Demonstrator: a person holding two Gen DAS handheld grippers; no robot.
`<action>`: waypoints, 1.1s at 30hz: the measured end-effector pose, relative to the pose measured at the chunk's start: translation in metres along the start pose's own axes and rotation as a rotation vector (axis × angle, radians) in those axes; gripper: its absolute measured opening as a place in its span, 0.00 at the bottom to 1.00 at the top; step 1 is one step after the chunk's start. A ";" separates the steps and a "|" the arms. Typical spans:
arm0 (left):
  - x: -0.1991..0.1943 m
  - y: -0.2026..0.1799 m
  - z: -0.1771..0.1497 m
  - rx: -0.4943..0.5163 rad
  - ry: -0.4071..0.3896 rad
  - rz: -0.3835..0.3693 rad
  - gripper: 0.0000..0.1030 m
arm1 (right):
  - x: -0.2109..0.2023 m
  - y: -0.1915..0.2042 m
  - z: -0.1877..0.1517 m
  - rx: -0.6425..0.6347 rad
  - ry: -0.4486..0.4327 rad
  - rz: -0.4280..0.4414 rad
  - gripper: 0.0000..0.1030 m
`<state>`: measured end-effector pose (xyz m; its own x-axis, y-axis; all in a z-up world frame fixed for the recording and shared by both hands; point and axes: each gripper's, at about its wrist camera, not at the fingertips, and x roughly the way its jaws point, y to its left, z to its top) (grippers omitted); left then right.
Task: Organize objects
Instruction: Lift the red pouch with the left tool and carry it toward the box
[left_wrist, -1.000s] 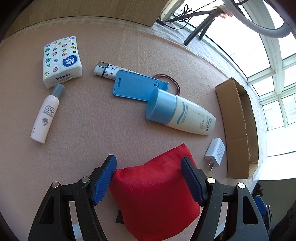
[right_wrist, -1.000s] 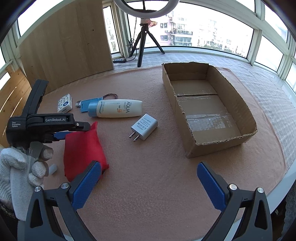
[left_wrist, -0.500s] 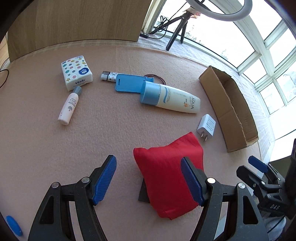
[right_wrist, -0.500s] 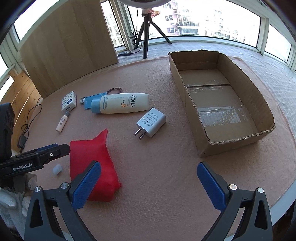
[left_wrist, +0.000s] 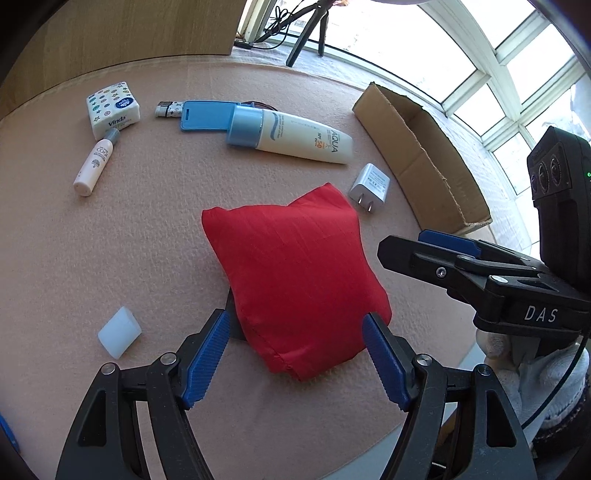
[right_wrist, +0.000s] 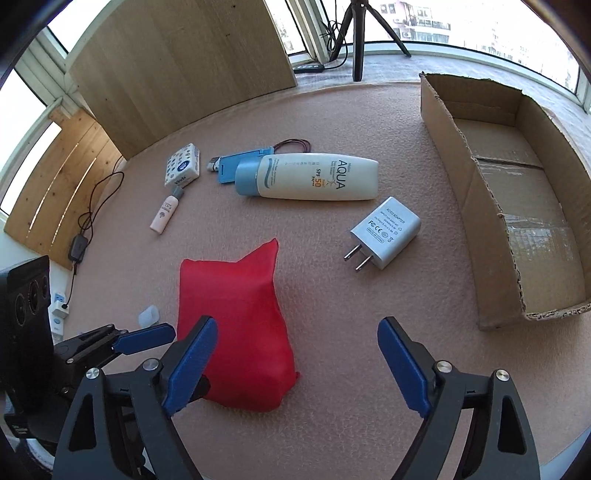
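Note:
A red fabric pouch (left_wrist: 295, 273) lies on the pink felt table. Its near end sits between the wide-apart fingers of my left gripper (left_wrist: 295, 356), which is open. In the right wrist view the pouch (right_wrist: 232, 332) lies just inside the left finger of my right gripper (right_wrist: 297, 365), also open and holding nothing. The left gripper (right_wrist: 144, 339) shows at the lower left there, and the right gripper (left_wrist: 443, 251) at the right of the left wrist view. Beyond lie a white AQUA sunscreen bottle (right_wrist: 310, 177), a grey charger (right_wrist: 384, 236) and an empty cardboard box (right_wrist: 480, 206).
A tissue pack (left_wrist: 112, 109), a small white bottle (left_wrist: 96, 162), a blue card holder (left_wrist: 205, 116) and a lighter (left_wrist: 168, 109) lie at the far left. A small white block (left_wrist: 119, 332) sits left of the pouch. A wooden board and a tripod stand behind the table.
The left gripper drew back from the pouch, then closed in again from another angle. The right gripper moved left and lower toward the pouch. The pouch stayed on the table.

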<state>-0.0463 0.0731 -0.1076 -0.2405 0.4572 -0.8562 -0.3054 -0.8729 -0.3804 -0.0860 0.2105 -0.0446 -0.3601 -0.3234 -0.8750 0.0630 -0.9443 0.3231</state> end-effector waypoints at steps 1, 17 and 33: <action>0.001 -0.001 -0.001 0.001 0.002 -0.006 0.74 | 0.003 -0.001 0.001 0.010 0.014 0.019 0.79; 0.016 0.010 0.001 -0.050 0.020 -0.053 0.58 | 0.034 0.013 0.000 -0.030 0.124 0.098 0.57; 0.005 -0.019 0.018 -0.011 -0.037 -0.049 0.58 | -0.003 0.004 0.007 -0.026 0.027 0.084 0.52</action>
<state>-0.0584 0.0953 -0.0984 -0.2591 0.5051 -0.8232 -0.3077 -0.8511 -0.4254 -0.0909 0.2084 -0.0383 -0.3275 -0.4031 -0.8545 0.1163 -0.9148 0.3869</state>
